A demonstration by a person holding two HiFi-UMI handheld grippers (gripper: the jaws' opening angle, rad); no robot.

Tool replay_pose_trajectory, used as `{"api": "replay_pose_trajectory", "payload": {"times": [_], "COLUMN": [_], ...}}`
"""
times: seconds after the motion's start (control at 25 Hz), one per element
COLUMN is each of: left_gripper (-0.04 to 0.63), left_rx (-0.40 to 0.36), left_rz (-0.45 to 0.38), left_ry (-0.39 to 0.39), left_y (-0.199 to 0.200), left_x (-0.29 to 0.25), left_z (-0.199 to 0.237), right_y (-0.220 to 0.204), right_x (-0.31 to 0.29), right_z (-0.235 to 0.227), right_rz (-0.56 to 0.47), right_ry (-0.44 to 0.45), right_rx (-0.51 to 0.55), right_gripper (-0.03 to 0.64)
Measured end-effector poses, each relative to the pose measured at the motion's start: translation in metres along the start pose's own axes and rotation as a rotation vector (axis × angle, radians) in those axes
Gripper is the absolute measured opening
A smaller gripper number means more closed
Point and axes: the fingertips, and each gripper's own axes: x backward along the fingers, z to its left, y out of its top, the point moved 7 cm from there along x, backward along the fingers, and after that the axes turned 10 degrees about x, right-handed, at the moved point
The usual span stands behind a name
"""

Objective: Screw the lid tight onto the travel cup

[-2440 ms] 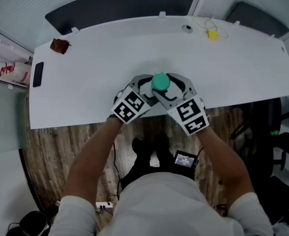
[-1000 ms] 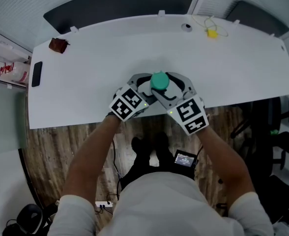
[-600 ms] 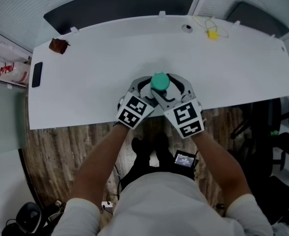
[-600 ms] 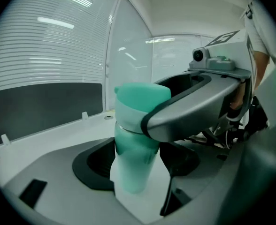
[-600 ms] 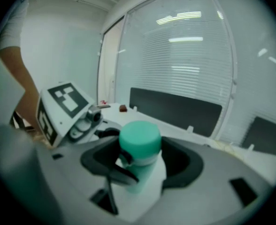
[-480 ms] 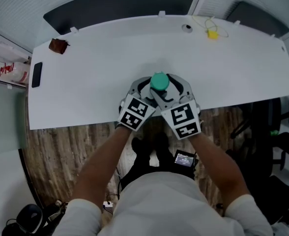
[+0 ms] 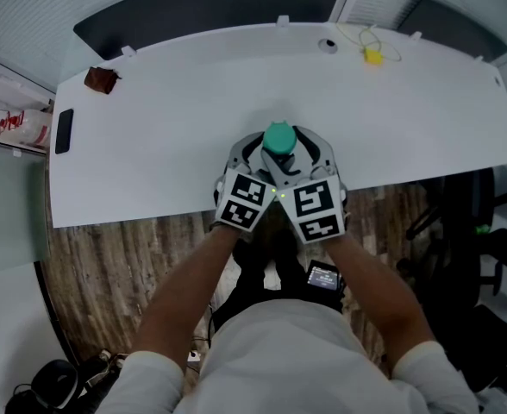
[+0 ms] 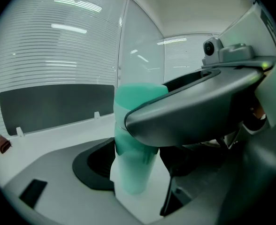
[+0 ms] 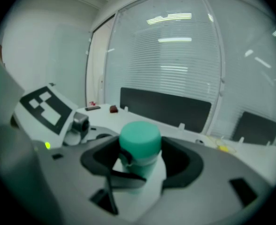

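Near the desk's (image 7: 150, 136) front edge stands the travel cup (image 8: 130, 172). Left gripper (image 8: 135, 165) jaws clamp its frosted body; right gripper (image 9: 141, 159) jaws close round the lid (image 9: 139, 136). Probably light, rigid, slippery plastic: grip the body low and the lid by its side wall.

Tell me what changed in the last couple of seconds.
The right gripper, shut on the lid, swung its rear inward, clockwise; the left gripper, holding the cup, swung its rear inward too. Cup stayed put on the desk; both grips kept.

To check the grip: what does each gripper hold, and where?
Left gripper: cup, at its body. Right gripper: lid, at its sides.
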Motion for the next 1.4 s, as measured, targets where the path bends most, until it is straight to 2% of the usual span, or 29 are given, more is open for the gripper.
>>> {"api": "replay_pose_trajectory", "payload": {"times": [0.84, 1.4], "left_gripper": [0.313, 0.313], "left_rx": [-0.003, 0.008], "left_rz": [0.009, 0.006], "left_ry": [-0.041, -0.039], "left_y": [0.003, 0.002], "left_x": [0.004, 0.016], "left_z": [0.002, 0.002], "right_y": [-0.001, -0.002], "right_x": [-0.002, -0.002], "right_z": [-0.002, -0.005], "right_rz": [-0.013, -0.020], "right_ry": [0.018, 0.043], "right_rx": [0.019, -0.006], "right_gripper": [0.293, 0.293]}}
